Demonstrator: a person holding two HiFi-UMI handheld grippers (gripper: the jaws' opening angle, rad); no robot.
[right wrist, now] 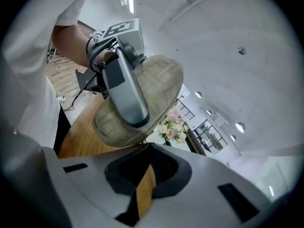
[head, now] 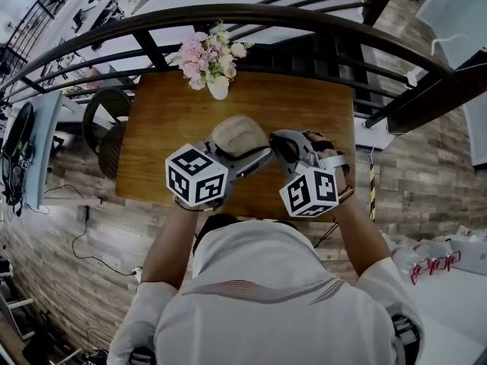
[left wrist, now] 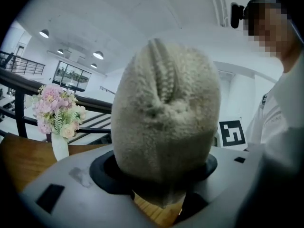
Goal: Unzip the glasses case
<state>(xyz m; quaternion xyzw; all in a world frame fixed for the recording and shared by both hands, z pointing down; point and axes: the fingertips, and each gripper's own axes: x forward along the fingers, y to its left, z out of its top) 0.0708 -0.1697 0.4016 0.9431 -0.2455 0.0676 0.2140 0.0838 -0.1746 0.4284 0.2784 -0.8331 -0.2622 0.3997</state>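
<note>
The glasses case (head: 237,134) is a beige, fuzzy oval pouch held up above the wooden table (head: 163,120). My left gripper (head: 243,152) is shut on it across its width. In the left gripper view the case (left wrist: 166,122) stands on end between the pads, its zip seam (left wrist: 161,72) facing the camera. My right gripper (head: 278,144) is shut, with its tips against the case's right end. In the right gripper view the closed jaws (right wrist: 142,145) meet the lower rim of the case (right wrist: 159,91). Whether a zip pull is pinched there is hidden.
A white vase of pink flowers (head: 209,58) stands at the table's far edge. A dark curved railing (head: 228,14) runs behind the table. A dark chair (head: 103,124) sits at the table's left side. The floor around is wood plank.
</note>
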